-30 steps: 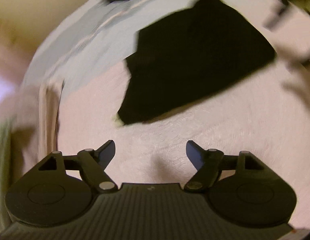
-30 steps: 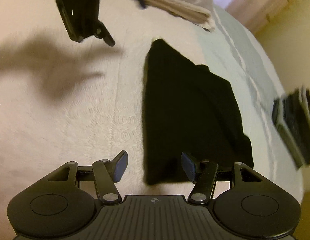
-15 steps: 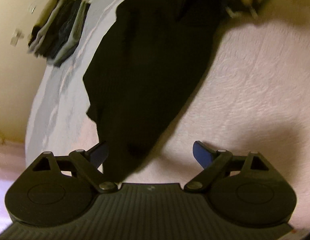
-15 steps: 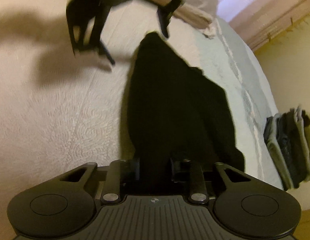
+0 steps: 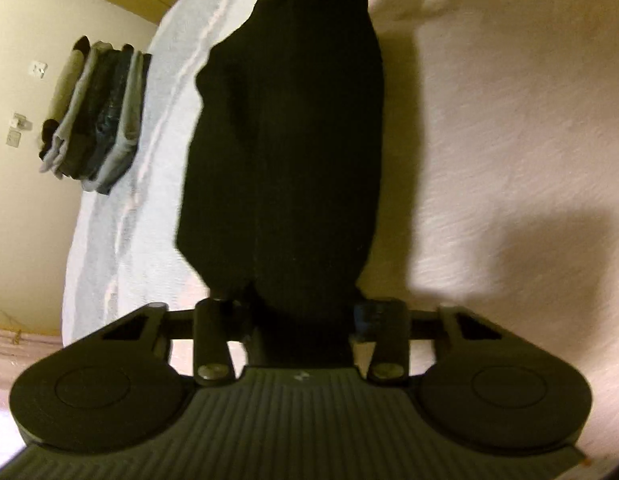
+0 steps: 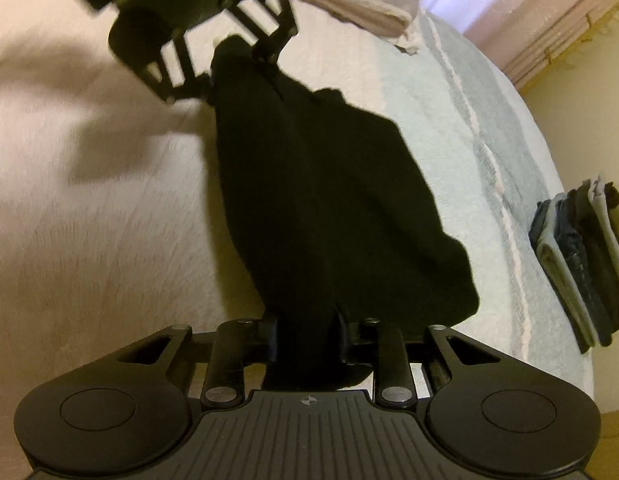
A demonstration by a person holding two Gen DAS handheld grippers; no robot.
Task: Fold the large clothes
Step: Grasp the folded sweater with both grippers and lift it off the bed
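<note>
Black garment lies stretched lengthwise on the bed. Left gripper is closing on one end; fabric fills its jaws. Right gripper clamps the opposite end, jaws easing apart. Folded clothes stack sits near the bed's edge.

No readable words, brand names or numbers anywhere in either view. Only small pale marks, moulded or printed at the centre of the ribbed top edge of each hand-held gripper body: a tiny light mark in the left wrist view, too small to read, and a small circle-and-cross symbol in the right wrist view.
</note>
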